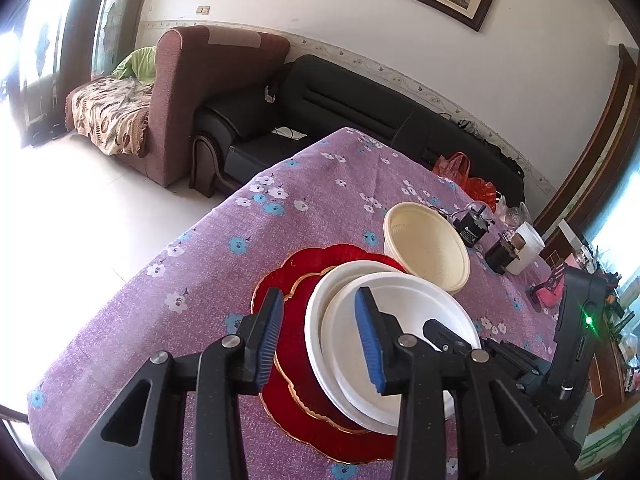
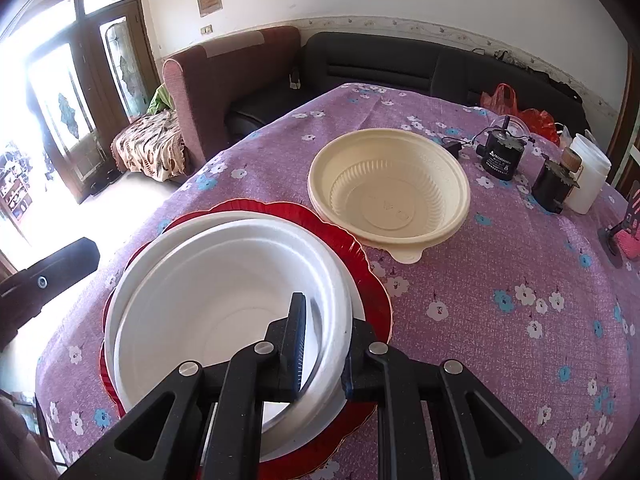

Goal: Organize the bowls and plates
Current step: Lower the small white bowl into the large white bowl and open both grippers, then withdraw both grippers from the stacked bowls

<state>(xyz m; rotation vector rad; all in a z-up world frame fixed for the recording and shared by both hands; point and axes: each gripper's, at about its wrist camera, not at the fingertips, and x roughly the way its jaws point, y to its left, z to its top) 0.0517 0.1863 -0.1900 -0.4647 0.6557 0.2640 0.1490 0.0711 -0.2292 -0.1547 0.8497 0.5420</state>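
Observation:
A white foam bowl (image 2: 208,304) sits tilted on a white plate (image 2: 160,248), which lies on a red scalloped plate (image 2: 372,280) with a gold rim. My right gripper (image 2: 324,344) is shut on the white bowl's near right rim, one finger inside, one outside. A cream plastic bowl (image 2: 388,188) stands just beyond the red plate. In the left wrist view my left gripper (image 1: 320,340) is open and empty, above the left part of the red plate (image 1: 288,276) and the white bowl (image 1: 400,308). The cream bowl (image 1: 428,244) is behind.
The table has a purple flowered cloth (image 2: 500,280). At its far right stand a black motor (image 2: 500,156), a white jar (image 2: 588,176), a small dark box (image 2: 554,188) and a pink object (image 2: 628,236). A brown sofa (image 1: 188,92) and black sofa (image 1: 360,104) lie beyond.

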